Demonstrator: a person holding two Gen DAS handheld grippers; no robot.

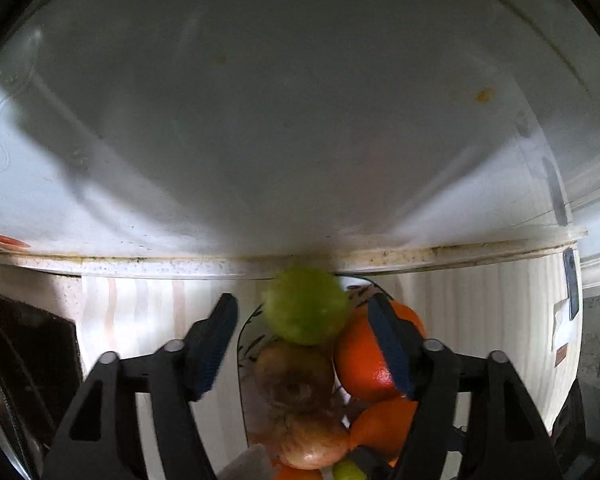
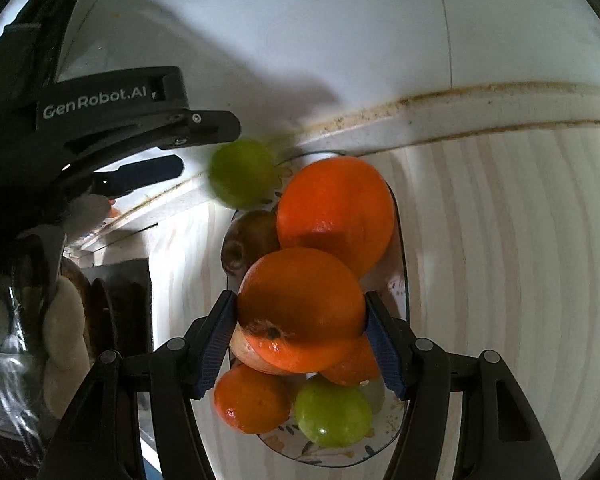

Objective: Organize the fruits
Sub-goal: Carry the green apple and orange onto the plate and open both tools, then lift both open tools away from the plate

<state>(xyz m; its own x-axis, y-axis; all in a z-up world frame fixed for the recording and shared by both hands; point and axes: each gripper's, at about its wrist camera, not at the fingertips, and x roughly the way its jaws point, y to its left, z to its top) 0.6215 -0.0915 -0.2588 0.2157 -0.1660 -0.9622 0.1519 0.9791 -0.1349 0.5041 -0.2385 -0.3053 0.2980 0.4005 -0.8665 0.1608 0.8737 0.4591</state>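
An oval patterned plate (image 2: 396,432) on a pale wooden surface holds several fruits. My right gripper (image 2: 300,334) is shut on an orange (image 2: 300,308) above the plate's middle. A bigger orange (image 2: 336,208), a brown kiwi (image 2: 248,240), a small orange (image 2: 250,398) and a green fruit (image 2: 332,412) lie around it. Another green fruit (image 2: 242,172) is blurred in the air at the plate's far end. My left gripper (image 1: 302,340) is open, with this green fruit (image 1: 306,304) just past its fingertips, untouched. The left gripper also shows in the right wrist view (image 2: 200,144).
A white wall (image 1: 300,120) rises right behind the plate, with a dirty seam (image 2: 460,112) at its base. Dark bags and clutter (image 2: 40,320) lie left of the wooden surface. A brown onion-like fruit (image 1: 312,440) and oranges (image 1: 364,356) sit under the left gripper.
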